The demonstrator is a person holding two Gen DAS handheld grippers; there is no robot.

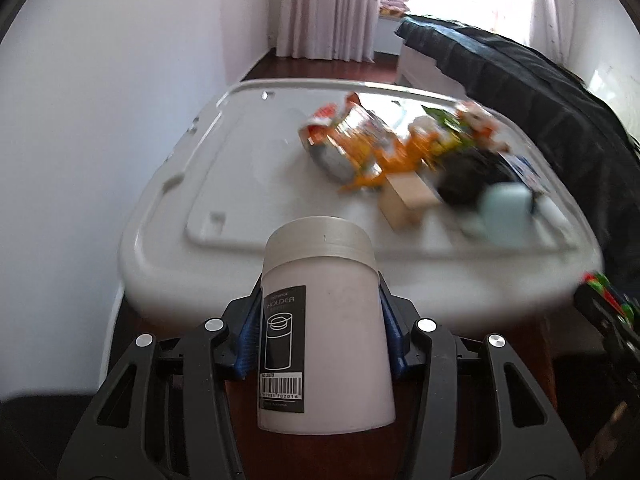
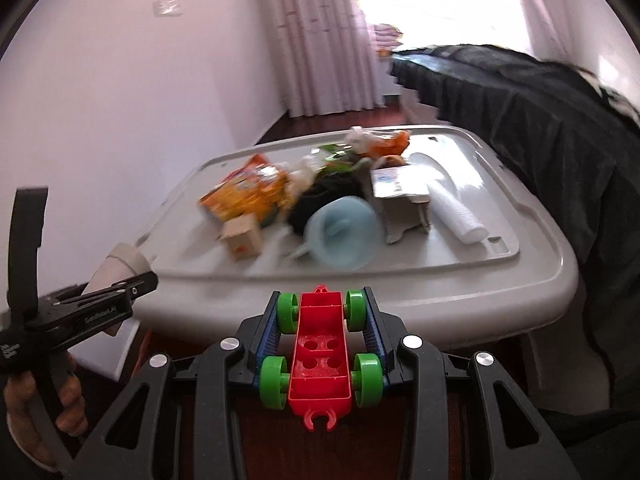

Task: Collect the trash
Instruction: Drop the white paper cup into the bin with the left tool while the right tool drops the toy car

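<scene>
My left gripper [image 1: 320, 300] is shut on a white canister [image 1: 332, 320] with a grey lid and a black "HOLDER" label, held in front of the near edge of a grey bin lid [image 1: 224, 184]. The right wrist view shows that canister [image 2: 120, 268] at the left. My right gripper [image 2: 322, 308] is shut on a red toy car [image 2: 320, 360] with green wheels, just in front of the lid [image 2: 440, 280]. On the lid lie orange snack wrappers [image 2: 244, 192], a wooden block [image 2: 242, 236], a light blue cup [image 2: 342, 236], a torn cardboard box [image 2: 400, 196] and a white foam roll [image 2: 452, 204].
A dark cloth-covered bed [image 1: 540, 92] runs along the right of the bin. A white wall [image 1: 100, 120] stands close on the left, with curtains [image 1: 332, 8] and a bright window behind. Dark wooden floor shows below the bin. A hand [image 2: 24, 400] holds the left gripper's handle.
</scene>
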